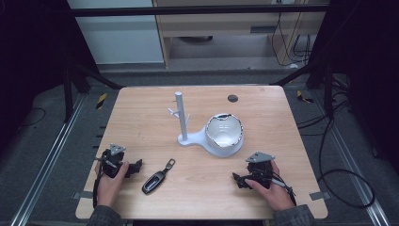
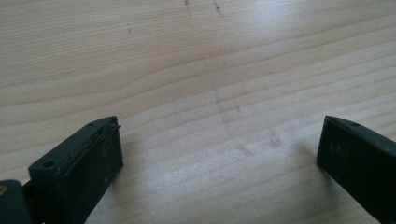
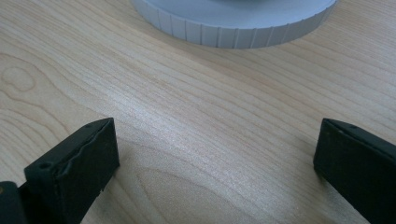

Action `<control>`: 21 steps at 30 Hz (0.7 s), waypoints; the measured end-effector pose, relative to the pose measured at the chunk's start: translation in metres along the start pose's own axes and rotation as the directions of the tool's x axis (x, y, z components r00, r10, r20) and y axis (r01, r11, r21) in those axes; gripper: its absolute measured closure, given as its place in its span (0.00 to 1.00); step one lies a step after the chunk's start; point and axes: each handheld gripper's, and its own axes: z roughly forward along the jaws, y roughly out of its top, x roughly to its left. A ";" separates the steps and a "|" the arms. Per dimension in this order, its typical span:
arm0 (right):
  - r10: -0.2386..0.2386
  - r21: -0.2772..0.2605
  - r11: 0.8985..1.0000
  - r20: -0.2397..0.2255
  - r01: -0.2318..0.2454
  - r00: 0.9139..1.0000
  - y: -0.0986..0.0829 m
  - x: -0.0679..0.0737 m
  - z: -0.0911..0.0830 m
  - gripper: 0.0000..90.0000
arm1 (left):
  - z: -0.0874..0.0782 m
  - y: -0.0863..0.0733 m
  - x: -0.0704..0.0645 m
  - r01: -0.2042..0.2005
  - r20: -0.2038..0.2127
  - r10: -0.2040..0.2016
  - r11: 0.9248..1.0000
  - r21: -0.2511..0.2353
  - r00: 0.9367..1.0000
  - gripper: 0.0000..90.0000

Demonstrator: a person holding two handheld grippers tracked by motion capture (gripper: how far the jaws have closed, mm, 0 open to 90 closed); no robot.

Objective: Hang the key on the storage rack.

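Note:
A black car key fob [image 1: 156,178] with a metal ring lies on the wooden table [image 1: 141,108] near the front, between my two hands. A white stand [image 1: 181,117] with a pole and small pegs rises mid-table; its round base holds a white bowl [image 1: 224,131]. My left gripper [image 1: 137,166] rests on the table left of the fob, jaws wide open over bare wood [image 2: 219,140]. My right gripper [image 1: 237,179] rests at the front right, open too, with the ribbed rim of the stand's base [image 3: 233,28] ahead of it.
A small dark round hole [image 1: 232,98] sits in the table's far side. Black frame legs stand at the back corners, cables trail on the floor at right, and a wooden cabinet is behind the table.

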 end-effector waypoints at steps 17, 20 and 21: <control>0.002 0.000 1.000 0.003 -0.002 1.000 0.000 0.000 0.000 0.01 | -0.039 0.003 -0.026 -0.048 0.128 0.062 0.993 -0.110 0.990 0.09; 0.002 0.000 1.000 0.003 -0.002 1.000 0.000 0.000 0.000 0.01 | -0.043 0.004 -0.029 -0.058 0.133 0.073 0.992 -0.116 0.988 0.11; 0.002 0.001 1.000 0.003 -0.002 1.000 0.000 0.000 0.000 0.01 | -0.046 0.004 -0.030 -0.053 0.131 0.069 0.992 -0.117 0.989 0.12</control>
